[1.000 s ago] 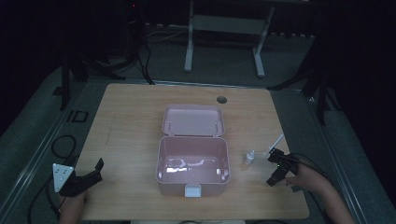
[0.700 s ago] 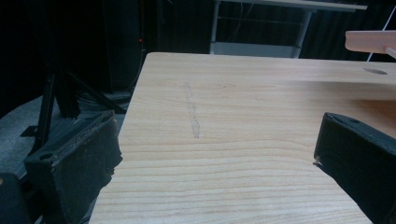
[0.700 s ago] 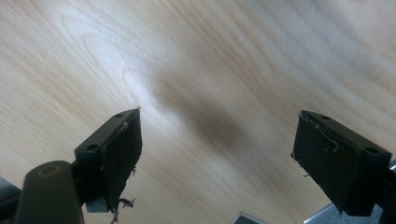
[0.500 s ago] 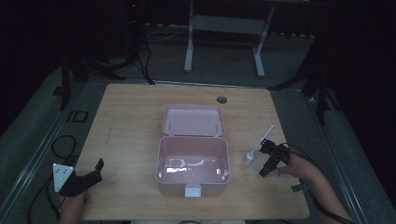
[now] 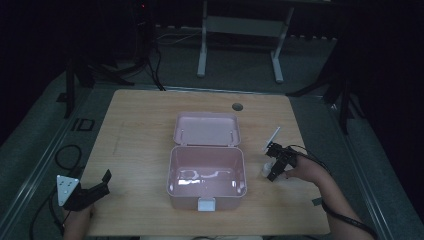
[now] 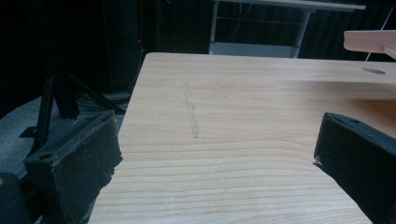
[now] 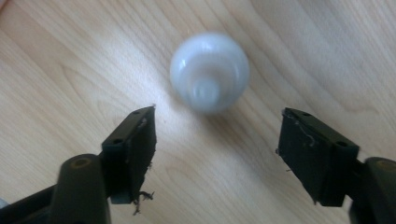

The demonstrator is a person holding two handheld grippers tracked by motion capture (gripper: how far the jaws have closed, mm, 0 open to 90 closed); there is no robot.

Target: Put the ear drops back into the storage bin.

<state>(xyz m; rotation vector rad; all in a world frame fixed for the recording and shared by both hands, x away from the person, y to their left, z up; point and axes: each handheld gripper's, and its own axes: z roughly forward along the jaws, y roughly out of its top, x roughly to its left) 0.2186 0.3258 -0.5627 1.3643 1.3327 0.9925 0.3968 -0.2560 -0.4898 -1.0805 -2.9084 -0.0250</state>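
**Right gripper over a small white bottle**

In the right gripper view the 2 jaws of the right gripper (image 7: 215, 154) stand spread wide with nothing between them. A small white bottle (image 7: 209, 72), seen from its cap end and blurred, sits on the table (image 7: 70, 56) just beyond the jaw tips, roughly centred on the gap and touching neither jaw. In the high view the right gripper (image 5: 276, 162) hovers at the bottle (image 5: 266, 169), just right of the pink box (image 5: 206, 177), whose lid (image 5: 206, 129) lies open toward the far side. A thin white strip (image 5: 273, 136) lies just far of the gripper.

The left gripper (image 5: 97, 185) rests at the table's near left corner, well apart from the box. In its own view the left gripper (image 6: 215, 154) has its 2 jaws spread wide over bare wood, holding nothing.
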